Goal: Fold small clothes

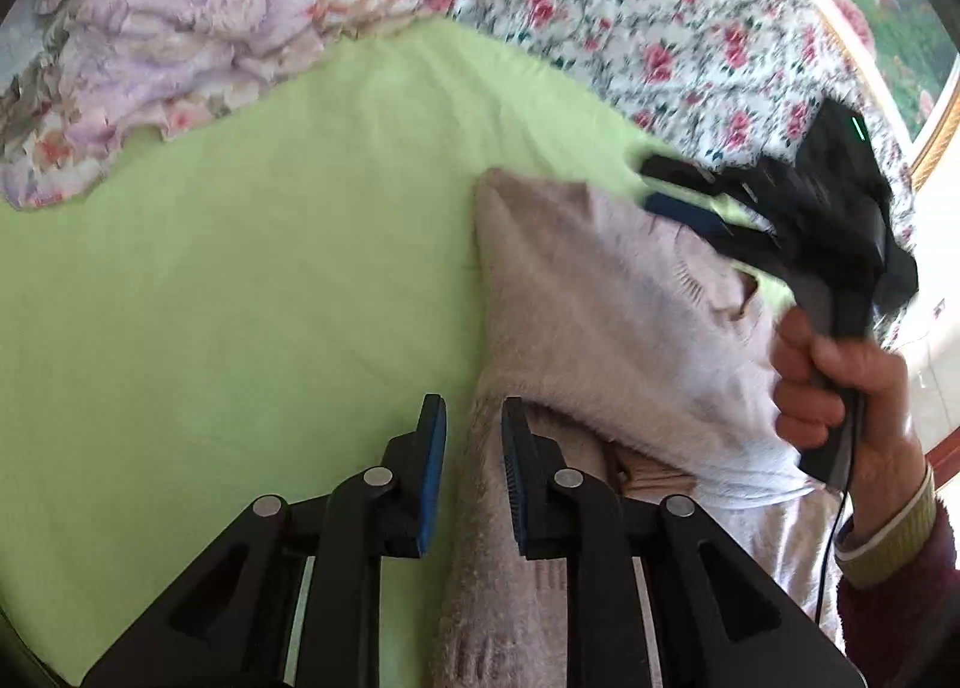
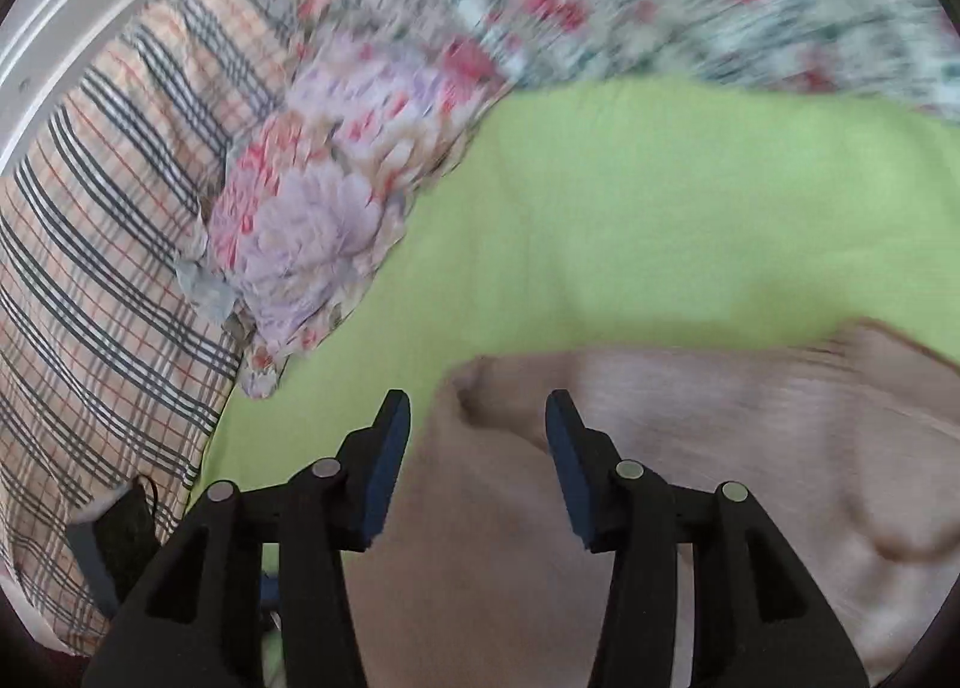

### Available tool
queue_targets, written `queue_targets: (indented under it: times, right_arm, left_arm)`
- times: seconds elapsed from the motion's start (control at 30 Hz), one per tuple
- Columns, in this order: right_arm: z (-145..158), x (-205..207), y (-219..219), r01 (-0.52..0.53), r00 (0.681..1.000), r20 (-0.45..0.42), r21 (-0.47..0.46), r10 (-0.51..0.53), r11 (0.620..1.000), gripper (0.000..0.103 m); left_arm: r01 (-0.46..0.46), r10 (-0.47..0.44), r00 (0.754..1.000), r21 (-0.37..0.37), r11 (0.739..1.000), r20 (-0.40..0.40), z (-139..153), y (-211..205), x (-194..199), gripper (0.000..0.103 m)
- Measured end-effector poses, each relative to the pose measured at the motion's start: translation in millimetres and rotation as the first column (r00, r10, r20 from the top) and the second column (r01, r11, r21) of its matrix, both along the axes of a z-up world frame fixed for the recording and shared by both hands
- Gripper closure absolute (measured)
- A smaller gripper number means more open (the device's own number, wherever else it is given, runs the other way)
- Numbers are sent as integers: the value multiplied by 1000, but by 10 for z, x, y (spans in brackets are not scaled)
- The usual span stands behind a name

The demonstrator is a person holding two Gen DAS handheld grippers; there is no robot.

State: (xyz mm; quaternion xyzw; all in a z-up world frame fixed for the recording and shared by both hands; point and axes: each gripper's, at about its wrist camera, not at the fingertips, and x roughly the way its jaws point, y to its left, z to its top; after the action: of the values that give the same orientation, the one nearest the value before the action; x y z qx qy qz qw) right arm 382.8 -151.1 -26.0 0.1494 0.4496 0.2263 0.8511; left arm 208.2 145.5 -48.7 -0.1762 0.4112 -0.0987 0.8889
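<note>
Pale pink sweater [image 1: 606,328] lies partly folded on the green sheet [image 1: 240,268], toward the bed's right side. Left gripper [image 1: 474,436]: jaws narrowly apart, straddling a sweater edge, grip uncertain. Right gripper [image 2: 477,436]: jaws wide apart above the sweater [image 2: 660,448], holding nothing. Floral quilt [image 1: 630,16] and plaid pillow [image 2: 108,244] border the sheet [image 2: 660,208].

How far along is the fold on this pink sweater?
Partly done: the pink sweater already lies doubled over on the green sheet. In hand: nothing; the left gripper and right gripper are open above it. Left: further folds and smoothing.
</note>
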Motion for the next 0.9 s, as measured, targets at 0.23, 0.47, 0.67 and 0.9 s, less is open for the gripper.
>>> queue_targets:
  times: [0.23,0.47,0.67,0.9]
  right_arm:
    - [89,-870,-1053,205,978,-13,-112,-208,972,54]
    - [-65,-1793,-2042,447,881,-62,-220,-470,867,54]
    - [-284,-1901,-1947,386,898,-121,-239,-422,891,57]
    - [162,-2019,-1829,434,898,43,-240,-437,868,95]
  left_arm:
    - [24,-25,1000,64,998,11,149,-131,300,58]
    - [18,-16,1000,144,989,-21,52,-264,567,55]
    - [18,-8,999,201,979,-51,-79,-399,663,54]
    - [39,-26,999,325,945,-44,-77,-579,668,52]
